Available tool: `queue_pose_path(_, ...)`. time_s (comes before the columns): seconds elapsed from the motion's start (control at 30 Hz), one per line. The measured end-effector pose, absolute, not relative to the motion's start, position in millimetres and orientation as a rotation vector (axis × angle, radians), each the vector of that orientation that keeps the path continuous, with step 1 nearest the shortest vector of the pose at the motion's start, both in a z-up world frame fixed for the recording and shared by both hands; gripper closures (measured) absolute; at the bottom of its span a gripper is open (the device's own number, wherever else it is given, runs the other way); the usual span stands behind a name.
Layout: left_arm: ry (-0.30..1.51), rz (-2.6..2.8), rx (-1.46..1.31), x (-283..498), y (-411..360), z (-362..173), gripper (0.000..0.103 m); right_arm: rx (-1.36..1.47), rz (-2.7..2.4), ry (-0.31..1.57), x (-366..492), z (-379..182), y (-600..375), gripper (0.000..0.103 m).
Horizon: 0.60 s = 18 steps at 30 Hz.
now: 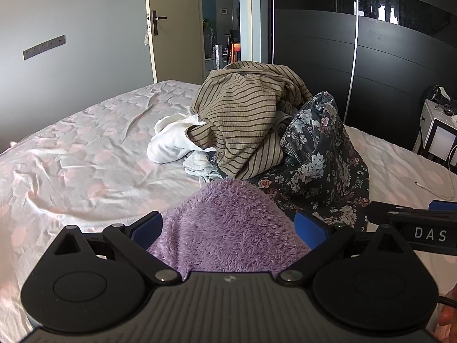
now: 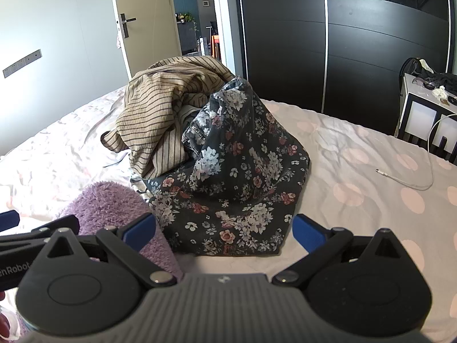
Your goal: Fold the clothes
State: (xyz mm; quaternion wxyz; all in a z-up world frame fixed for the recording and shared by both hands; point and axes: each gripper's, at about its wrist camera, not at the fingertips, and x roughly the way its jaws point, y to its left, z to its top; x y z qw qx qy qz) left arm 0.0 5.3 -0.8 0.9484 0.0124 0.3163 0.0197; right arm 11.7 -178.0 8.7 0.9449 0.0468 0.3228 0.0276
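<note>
A crumpled pile sits on the bed: tan striped shirt (image 1: 242,120) on top, dark floral garment (image 2: 237,177) beside it. A fluffy purple garment (image 1: 228,228) lies nearest, with white clothing (image 1: 171,140) behind

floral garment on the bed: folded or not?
Not folded. The floral garment sits crumpled in a peaked heap against the striped garment, hem spread on the bed.

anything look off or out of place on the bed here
Yes. The clothes sit in one crumpled heap: a striped shirt slumped over a floral garment, with white clothing spilling out at the left. A loose white cable trails across the sheet at the right.
</note>
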Motion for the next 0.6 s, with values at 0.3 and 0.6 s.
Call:
queue_pose_path(0.3,0.654,0.047,0.016,-0.4,6.1,-2.2,0.002,0.095,0.060,0.663,10.8,8.2,-176.8,0.000)
queue_pose_path(0.6,0.662,0.057,0.008,-0.7,8.4,-3.4,0.002,0.098,0.063,0.657,9.6,9.1,-176.0,0.001)
